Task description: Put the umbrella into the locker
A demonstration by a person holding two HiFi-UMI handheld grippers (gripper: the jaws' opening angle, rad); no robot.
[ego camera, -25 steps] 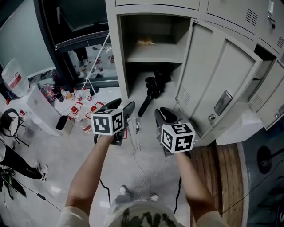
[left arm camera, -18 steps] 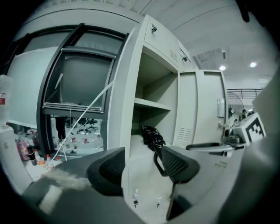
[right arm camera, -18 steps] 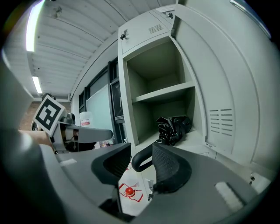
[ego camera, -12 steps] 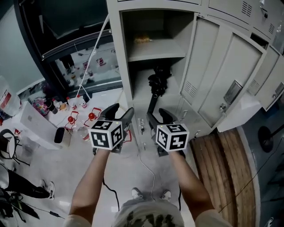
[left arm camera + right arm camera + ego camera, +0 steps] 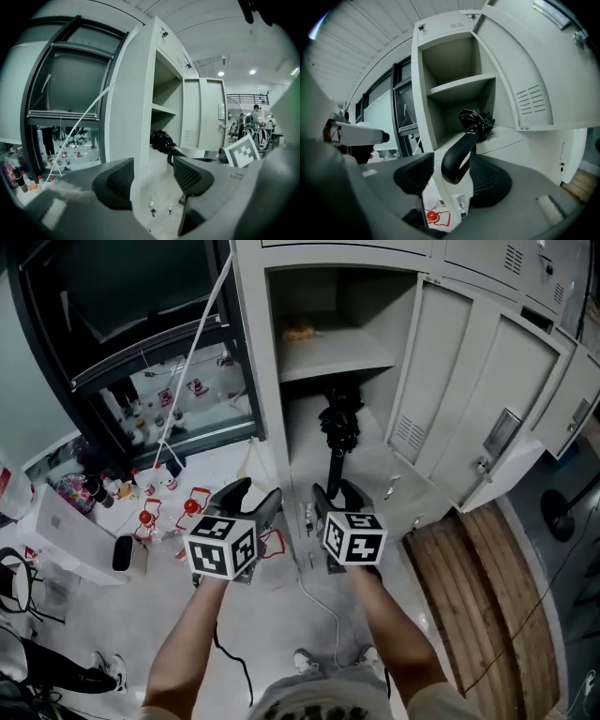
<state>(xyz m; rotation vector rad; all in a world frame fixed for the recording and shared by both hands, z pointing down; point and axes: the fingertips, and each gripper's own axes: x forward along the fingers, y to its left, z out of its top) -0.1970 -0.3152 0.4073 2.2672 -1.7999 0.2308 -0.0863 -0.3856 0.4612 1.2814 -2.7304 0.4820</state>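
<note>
Resting in the lower compartment of the locker [image 5: 246, 381]: umbrella [image 5: 339, 423], handle toward the open front. Jaws of the right gripper [image 5: 334, 493] opening, handle loose between them; jaws of the left gripper [image 5: 253, 495] apart, empty. Placement looks done; only withdrawal left.

Locker floor [image 5: 307, 448] bearing umbrella [image 5: 339, 427]

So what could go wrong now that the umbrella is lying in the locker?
The right gripper jaws are opening with the umbrella's curved handle between them; pulling back crookedly could hook it and drag the umbrella out. The handle seems to reach the locker's front edge, so the open door might bump it when closed. A white cable lies on the floor near the person's shoes, a possible trip.
</note>
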